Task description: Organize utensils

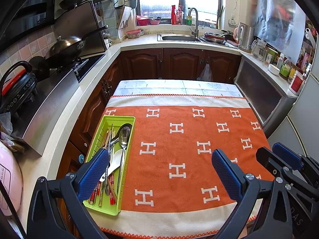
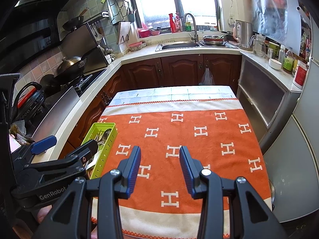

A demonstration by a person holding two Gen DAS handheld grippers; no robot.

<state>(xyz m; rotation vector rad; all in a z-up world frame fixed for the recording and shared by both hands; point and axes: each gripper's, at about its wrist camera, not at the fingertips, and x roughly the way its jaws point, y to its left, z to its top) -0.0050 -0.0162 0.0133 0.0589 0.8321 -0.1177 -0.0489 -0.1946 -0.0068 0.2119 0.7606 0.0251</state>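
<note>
Left wrist view, green utensil tray (image 1: 127,119) under left gripper (image 1: 159,175), jaws apart

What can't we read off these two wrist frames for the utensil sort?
- Green tray, left wrist view: the left gripper finger covers its near left part, so no full utensil count.
- Same tray, right wrist view: the left gripper's body hides the near half.
- Chopsticks: overlapped under the spoons, pairs unclear.
- Towel near edge: behind the right gripper.
</note>
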